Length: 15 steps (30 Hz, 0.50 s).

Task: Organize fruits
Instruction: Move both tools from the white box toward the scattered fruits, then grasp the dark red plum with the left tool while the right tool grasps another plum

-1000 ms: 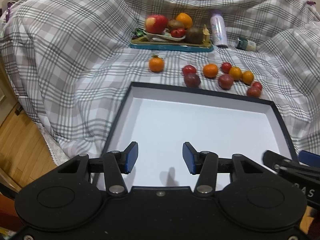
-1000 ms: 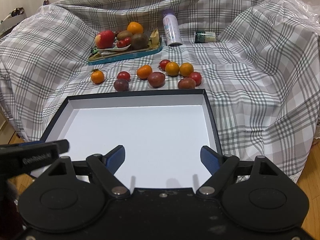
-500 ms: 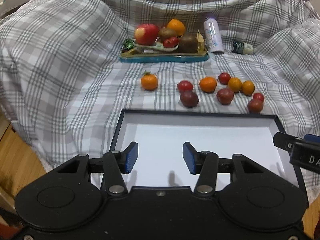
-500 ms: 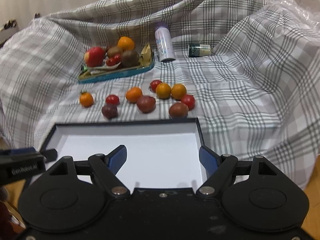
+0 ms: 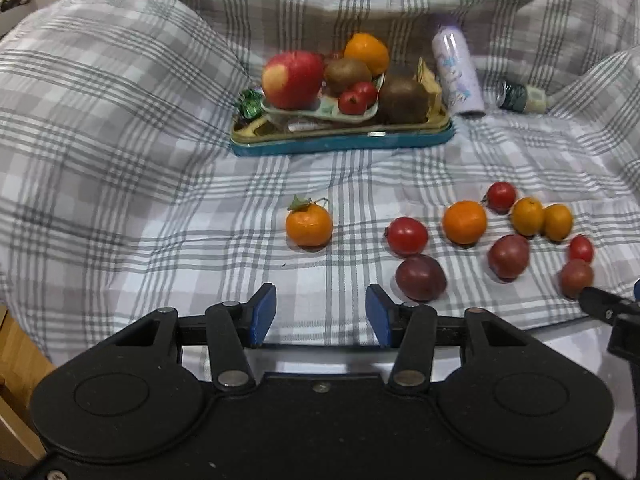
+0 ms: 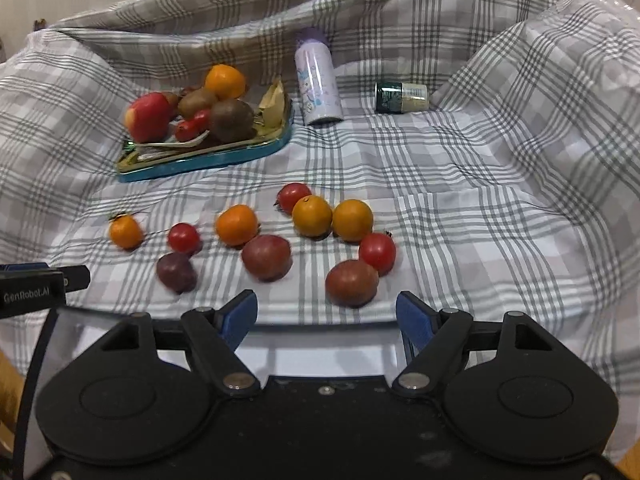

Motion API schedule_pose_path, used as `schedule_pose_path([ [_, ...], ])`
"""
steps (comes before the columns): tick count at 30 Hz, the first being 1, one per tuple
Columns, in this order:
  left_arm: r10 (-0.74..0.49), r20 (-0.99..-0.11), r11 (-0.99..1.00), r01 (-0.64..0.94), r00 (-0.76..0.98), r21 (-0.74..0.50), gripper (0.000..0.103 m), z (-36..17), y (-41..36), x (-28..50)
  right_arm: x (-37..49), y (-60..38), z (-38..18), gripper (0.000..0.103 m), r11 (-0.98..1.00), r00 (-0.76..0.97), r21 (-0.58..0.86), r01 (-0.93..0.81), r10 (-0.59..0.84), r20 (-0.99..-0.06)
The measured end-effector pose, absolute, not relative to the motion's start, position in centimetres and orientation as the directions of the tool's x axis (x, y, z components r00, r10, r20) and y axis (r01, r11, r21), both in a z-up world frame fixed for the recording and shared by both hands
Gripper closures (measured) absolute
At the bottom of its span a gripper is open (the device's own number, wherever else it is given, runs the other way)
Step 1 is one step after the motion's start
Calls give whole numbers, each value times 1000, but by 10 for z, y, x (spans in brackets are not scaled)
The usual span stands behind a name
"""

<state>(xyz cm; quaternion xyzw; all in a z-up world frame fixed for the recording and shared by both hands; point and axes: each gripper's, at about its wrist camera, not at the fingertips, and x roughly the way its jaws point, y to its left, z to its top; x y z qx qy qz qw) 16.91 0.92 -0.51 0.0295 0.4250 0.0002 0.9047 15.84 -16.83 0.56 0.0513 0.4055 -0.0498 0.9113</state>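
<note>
Left wrist view: my left claw [image 5: 320, 314] is open, nothing between its blue pads, hanging over the near edge of the checked cloth [image 5: 120, 168]. Loose fruit lies ahead on the cloth: a leafy tangerine [image 5: 309, 225] alone on the left, then a red tomato [image 5: 407, 236] touching a dark plum [image 5: 421, 277], an orange [image 5: 464, 222], and more small fruit to the right. Behind them is a blue tray [image 5: 344, 142] already piled with an apple [image 5: 292, 79], kiwis and an orange.

Right wrist view: my right claw [image 6: 326, 320] is also open and empty, with a brownish plum [image 6: 352, 282] just ahead of it and a second red tomato [image 6: 377, 253] touching that plum.

Step, as I judge it: approach, no fruit picked yet. Next move probably needs a claw lowered around one fruit; the plum by the right claw is the closest candidate. The round fruit may roll on soft cloth, so close gently.

Hard to see: the white box [image 6: 320, 356] below the claws is mostly hidden by the claw bodies, only a strip shows. Tray contents under the fruit are unclear. The spray can [image 6: 318, 82] and small bottle [image 6: 401, 97] at the back are blurred.
</note>
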Motion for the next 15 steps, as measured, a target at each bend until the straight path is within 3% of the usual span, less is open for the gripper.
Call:
schedule_pose_path([
  [7, 45, -858, 997, 30, 511, 70, 47, -39, 13, 188, 186, -173, -16, 22, 990, 601, 20, 141, -69, -796],
  [15, 54, -863, 997, 26, 502, 77, 47, -41, 11, 191, 190, -179, -31, 23, 986, 557, 33, 162, -64, -828],
])
